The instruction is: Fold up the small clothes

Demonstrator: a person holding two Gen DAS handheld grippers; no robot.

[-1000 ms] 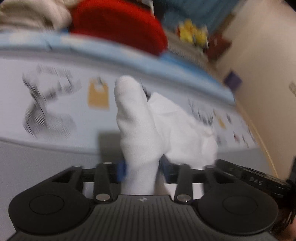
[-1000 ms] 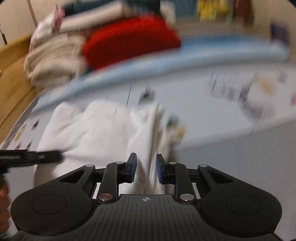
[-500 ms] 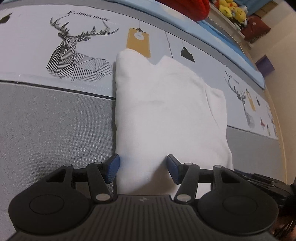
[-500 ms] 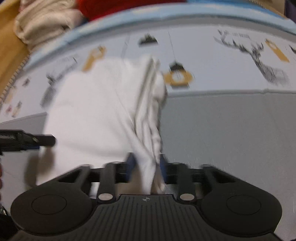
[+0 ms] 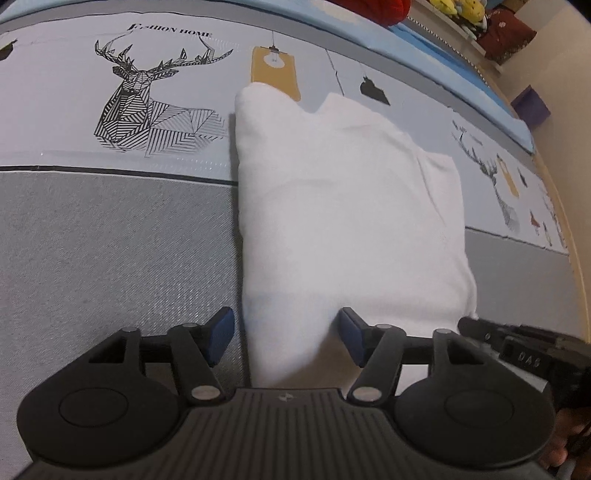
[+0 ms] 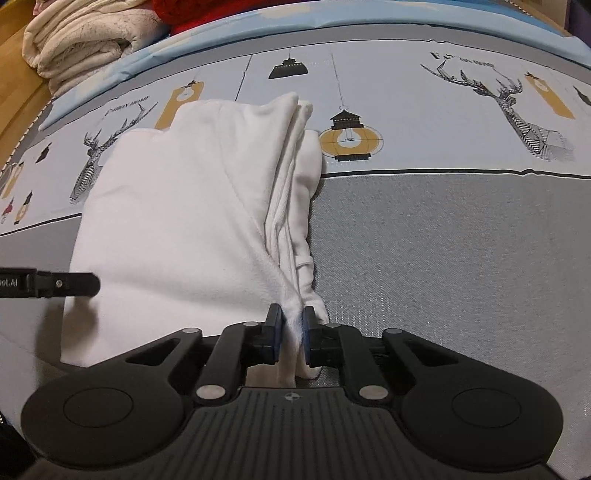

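Blue pads of the left gripper [image 5: 282, 341] now stand apart on either side of the near edge of the white garment [image 5: 343, 206], and they are opening: a second ago they pinched a raised bunch of this cloth, half a second ago they had already parted around it, and now neither pad presses on the fabric. The right gripper [image 6: 289, 332] does the opposite; its pads are clamped on a thin bunched corner of the garment's near right edge, where a second ago they stood open with no cloth visibly gripped.

Since then the garment has come down from the air and lies spread flat on the bed cover [image 5: 110, 240], a grey and pale blue sheet printed with a deer [image 5: 155, 107] and hanging lamps. Judging from this, a fold has just been laid down and the left side is being released, while the right side is not yet let go.

From the grippers outward, the garment runs as a rough rectangle, its long axis straight away from both cameras toward the printed band. Its near short edge sits at the grippers and its far edge, with two small peaks, reaches the yellow tag print [image 5: 274, 72]. In the right wrist view the stacked layered edges run along the garment's right side. Beyond the bed cover, folded cream blankets [image 6: 81, 33] lie well apart.
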